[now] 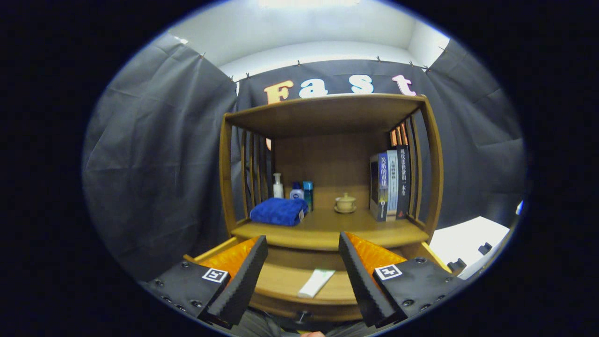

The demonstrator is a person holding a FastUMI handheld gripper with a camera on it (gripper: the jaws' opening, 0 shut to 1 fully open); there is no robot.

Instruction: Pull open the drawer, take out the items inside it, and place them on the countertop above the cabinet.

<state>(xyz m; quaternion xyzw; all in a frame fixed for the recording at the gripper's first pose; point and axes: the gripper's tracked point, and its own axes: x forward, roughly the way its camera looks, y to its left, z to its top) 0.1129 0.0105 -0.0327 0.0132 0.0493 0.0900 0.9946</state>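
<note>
The wooden cabinet's drawer (285,285) stands pulled open below the countertop (327,229). A white tube (317,283) lies flat on the drawer floor, between my two fingers and a little ahead of them. My gripper (303,245) hovers over the drawer, open, with nothing between its fingers. A folded blue towel (278,211) rests on the countertop at the left front. The drawer's knob (303,317) shows at its front edge, below the fingers.
On the countertop stand a white pump bottle (278,186), two small blue containers (302,191), a lidded tan cup on a saucer (345,203) and several upright books (390,185). A shelf roof (327,112) covers the countertop. A white surface (468,243) lies right of the cabinet.
</note>
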